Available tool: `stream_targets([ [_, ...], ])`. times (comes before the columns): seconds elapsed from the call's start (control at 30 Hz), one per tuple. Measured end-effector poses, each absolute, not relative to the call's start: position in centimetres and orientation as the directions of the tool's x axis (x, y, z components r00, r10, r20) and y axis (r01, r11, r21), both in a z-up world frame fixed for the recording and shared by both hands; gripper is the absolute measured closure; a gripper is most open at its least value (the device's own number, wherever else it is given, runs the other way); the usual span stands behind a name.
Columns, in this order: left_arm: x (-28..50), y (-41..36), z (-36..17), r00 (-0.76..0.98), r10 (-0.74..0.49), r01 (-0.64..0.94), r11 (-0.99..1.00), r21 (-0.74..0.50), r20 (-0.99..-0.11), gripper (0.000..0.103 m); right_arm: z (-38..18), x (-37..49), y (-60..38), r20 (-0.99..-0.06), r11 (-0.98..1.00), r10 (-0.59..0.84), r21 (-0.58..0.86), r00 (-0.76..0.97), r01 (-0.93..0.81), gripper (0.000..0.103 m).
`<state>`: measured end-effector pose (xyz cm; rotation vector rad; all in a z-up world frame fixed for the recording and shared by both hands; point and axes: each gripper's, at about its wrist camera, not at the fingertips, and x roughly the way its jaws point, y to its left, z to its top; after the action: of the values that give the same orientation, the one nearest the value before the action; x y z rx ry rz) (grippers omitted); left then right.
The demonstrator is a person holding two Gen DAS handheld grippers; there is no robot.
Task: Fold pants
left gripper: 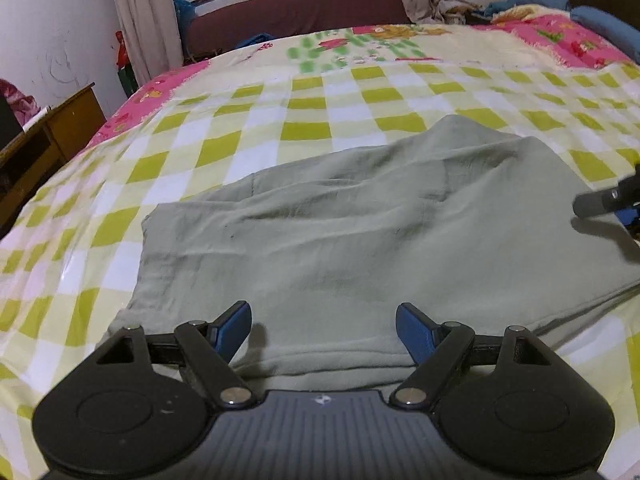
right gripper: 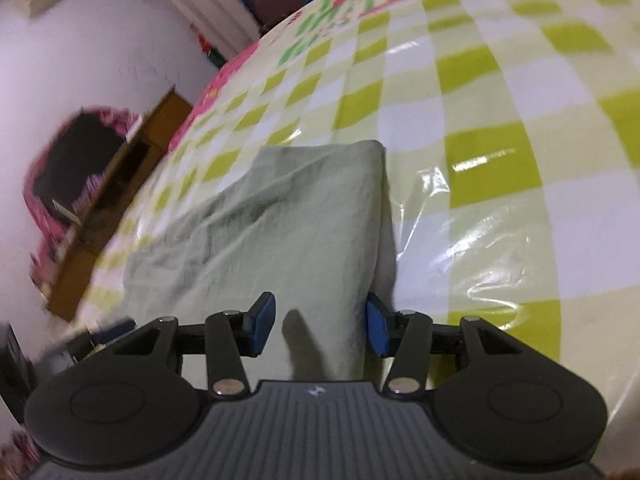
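Pants: while spread flat and already folded over, pale grey-green wrinkled cotton pants (left gripper: 360,224) lying on the bed cover, seams and creases across the top layer, one squared corner (right gripper: 374,148) toward the far side.
Left gripper: black two-finger left gripper with blue pads (left gripper: 324,330) hovering over the near edge of the pants, jaws spread wide, nothing between the pads, no contact visible.
Right gripper: black two-finger right gripper with blue pads (right gripper: 320,328) above the pants' right edge, jaws parted at a middling width, nothing pinched; seen from the left wrist as a dark tip (left gripper: 600,200) over the right side of the pants.
Cover: glossy yellow-green and white checked bed cover (left gripper: 320,96) under and all around the pants.
Blanket: pink cartoon-print blanket (left gripper: 560,40) beyond the pants, well apart.
Desk: brown wooden desk (left gripper: 60,128) left of the pants, beside the bed.
Curtain: beige curtain (left gripper: 136,12) far beyond the pants' left end.
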<state>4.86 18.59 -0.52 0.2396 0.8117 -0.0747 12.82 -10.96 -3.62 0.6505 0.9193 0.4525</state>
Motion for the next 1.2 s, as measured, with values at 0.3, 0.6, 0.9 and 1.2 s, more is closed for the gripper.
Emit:
stream_targets([
  [0.3,4.7,15.6,0.0,0.678,0.041,0.196,0.952,0.235,-0.734,0.011,-3.9,11.9,-12.9,-0.528,0.656,0.638,0.754,0.561,-0.037,0.097],
  [0.6,3.9,7.0,2.6,0.757,-0.147,0.365,0.903,0.225,-0.637,0.011,-3.5,9.5,-18.7,-0.566,0.694,0.532,0.718,0.631,0.059,0.097],
  [0.9,7.2,2.4,0.6,0.825,0.009,0.246,0.895,0.373,-0.565,0.011,-4.1,8.6,-20.1,-0.551,0.671,0.517,0.736,0.655,0.089,0.097],
  [1.2,11.6,1.1,-2.3,0.778,0.098,0.256,0.852,0.456,-0.621,0.010,-4.3,8.0,-20.6,-0.547,0.652,0.524,0.751,0.653,0.105,0.097],
])
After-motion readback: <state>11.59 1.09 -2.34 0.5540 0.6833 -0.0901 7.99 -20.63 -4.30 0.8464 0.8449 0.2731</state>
